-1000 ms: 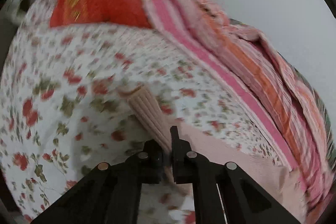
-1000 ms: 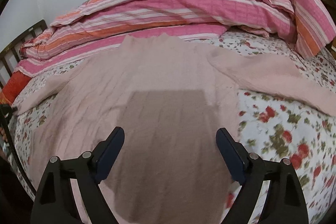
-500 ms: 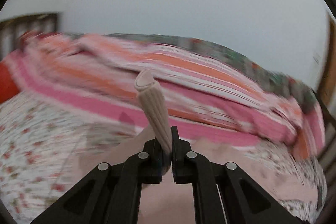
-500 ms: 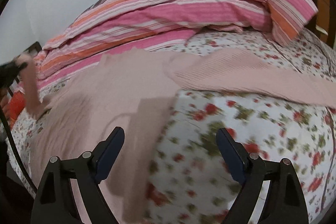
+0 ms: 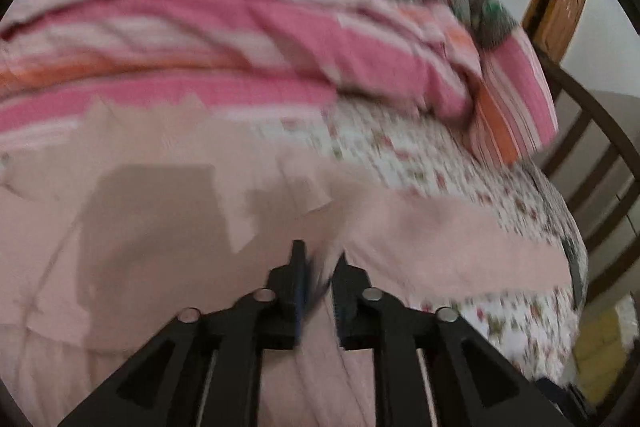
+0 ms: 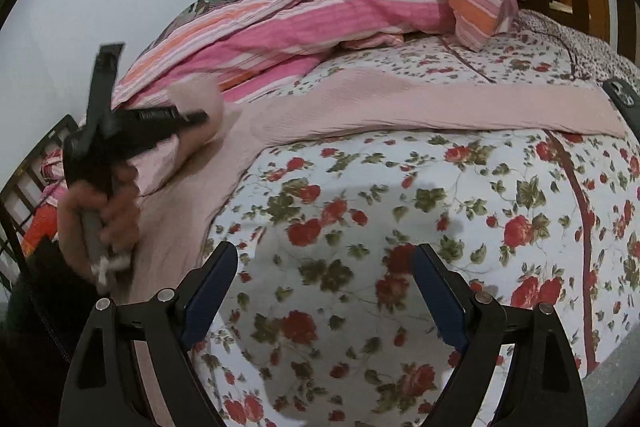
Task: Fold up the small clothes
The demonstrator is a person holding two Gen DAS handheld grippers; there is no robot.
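A pale pink knit sweater (image 5: 160, 219) lies spread on the floral bedsheet (image 6: 360, 227). My left gripper (image 5: 318, 261) hangs over the sweater's body, its fingers slightly parted; the frame is blurred and no cloth shows clearly between them. In the right wrist view the left gripper (image 6: 192, 119) sits at the left with the folded-over left sleeve (image 6: 196, 111) bunched at its tips. The right sleeve (image 6: 440, 103) lies stretched out to the right. My right gripper (image 6: 324, 291) is open and empty above bare floral sheet.
A pink and orange striped quilt (image 6: 320, 11) is heaped along the far side of the bed. A dark wooden bed frame (image 5: 592, 163) curves at the right. A red pillow (image 6: 38, 227) lies by the headboard at far left.
My left gripper carried the left sleeve up and across onto the sweater's body, and its fingers have parted slightly. My right gripper swung right, off the sweater and over bare sheet, staying open.
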